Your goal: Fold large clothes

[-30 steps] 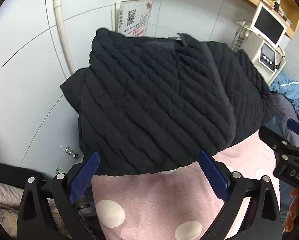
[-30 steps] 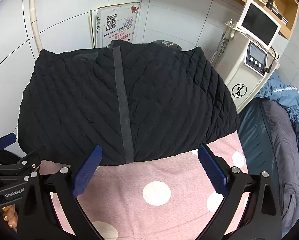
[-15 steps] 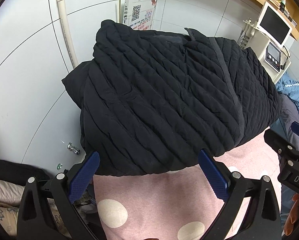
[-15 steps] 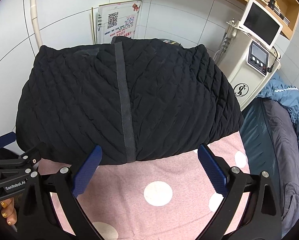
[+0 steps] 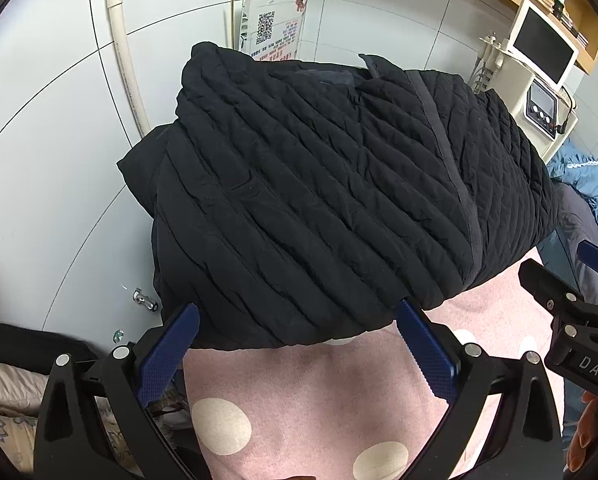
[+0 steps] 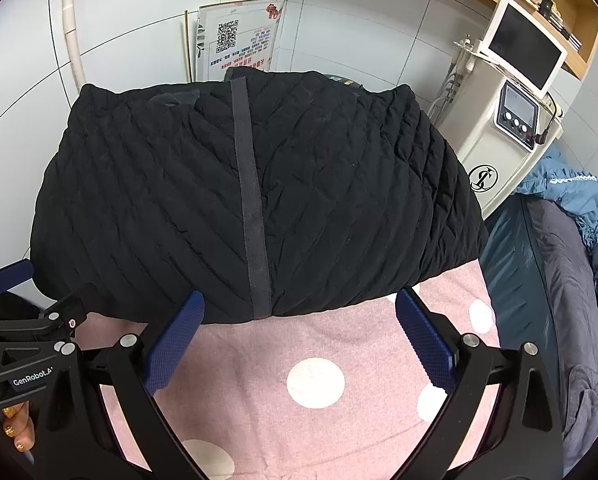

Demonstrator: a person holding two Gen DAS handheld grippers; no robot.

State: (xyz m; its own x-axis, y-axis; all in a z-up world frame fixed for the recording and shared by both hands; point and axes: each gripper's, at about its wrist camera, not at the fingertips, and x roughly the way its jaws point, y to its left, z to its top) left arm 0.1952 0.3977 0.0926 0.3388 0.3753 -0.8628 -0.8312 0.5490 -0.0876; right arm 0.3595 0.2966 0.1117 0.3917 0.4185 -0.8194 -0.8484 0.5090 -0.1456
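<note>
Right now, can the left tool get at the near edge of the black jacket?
Probably yes: the left tool is open, the black jacket edge lies just ahead, nothing between.

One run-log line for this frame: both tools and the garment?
left tool: open, empty | right tool: open, empty | black quilted jacket: folded bundle on pink polka-dot cover

Matt quilted blk jacket [image 6: 339, 200] cloth

Looking like a beauty or therapy treatment room: cream cosmetic machine [image 6: 499, 148] with screen [image 6: 525, 50] and dials standing at two o'clock, QR-code poster [image 6: 239, 54] leaning on white tiled wall [image 6: 359, 20] at twelve, pink polka-dot cover [image 6: 323, 360] lying over a bed.
</note>
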